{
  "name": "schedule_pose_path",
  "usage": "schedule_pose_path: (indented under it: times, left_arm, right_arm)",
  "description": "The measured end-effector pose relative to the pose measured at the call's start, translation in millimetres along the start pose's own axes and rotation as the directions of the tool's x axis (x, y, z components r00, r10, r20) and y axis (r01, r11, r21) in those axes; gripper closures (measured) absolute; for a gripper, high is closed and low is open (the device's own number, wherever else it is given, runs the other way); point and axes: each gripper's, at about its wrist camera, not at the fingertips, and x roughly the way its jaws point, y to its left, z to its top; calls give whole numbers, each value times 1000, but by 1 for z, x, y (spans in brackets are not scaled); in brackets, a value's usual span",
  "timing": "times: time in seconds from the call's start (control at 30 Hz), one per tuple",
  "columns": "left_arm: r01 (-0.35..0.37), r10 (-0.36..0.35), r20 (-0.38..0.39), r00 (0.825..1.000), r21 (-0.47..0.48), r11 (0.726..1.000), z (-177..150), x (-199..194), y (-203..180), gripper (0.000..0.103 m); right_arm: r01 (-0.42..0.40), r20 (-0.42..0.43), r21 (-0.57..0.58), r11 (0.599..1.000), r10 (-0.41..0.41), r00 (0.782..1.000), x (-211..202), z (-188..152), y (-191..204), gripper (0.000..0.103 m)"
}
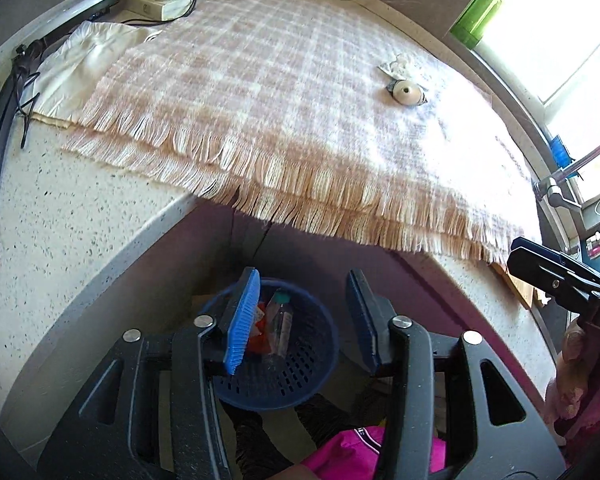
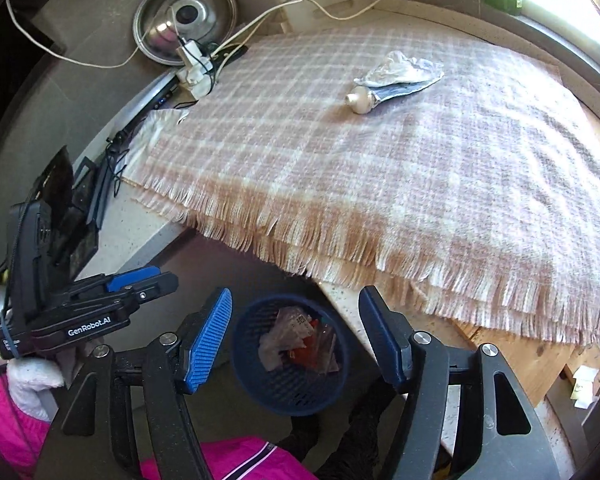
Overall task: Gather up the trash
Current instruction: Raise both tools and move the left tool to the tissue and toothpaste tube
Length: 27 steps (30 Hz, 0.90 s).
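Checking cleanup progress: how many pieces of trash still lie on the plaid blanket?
1: a squeezed tube on the plaid blanket's far right part. Other trash already sits in the blue basket below.

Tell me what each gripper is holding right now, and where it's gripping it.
Nothing. The left gripper and the right gripper both stand open and empty above the basket.

Each camera sits on a gripper and looks forward and steeply down between its two fingers. The left view looks over the checked blanket from close above the blue basket. The right view looks from a little further right. Both views share the blanket, the basket and the squeezed tube.
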Motion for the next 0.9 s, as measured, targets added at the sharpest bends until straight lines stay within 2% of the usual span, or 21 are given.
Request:
schedule_pose_path:
  times: [0.5, 0.9]
  left_arm:
    - [44, -50, 67, 996, 83, 996, 95, 21, -60, 51]
    - [83, -91, 58, 994, 127, 988, 174, 57, -98, 51]
  right_arm:
    - [16, 77, 118, 993, -25, 997, -23, 50, -76, 37]
    - [-50, 78, 191, 980, 35, 996, -11, 95, -117, 37]
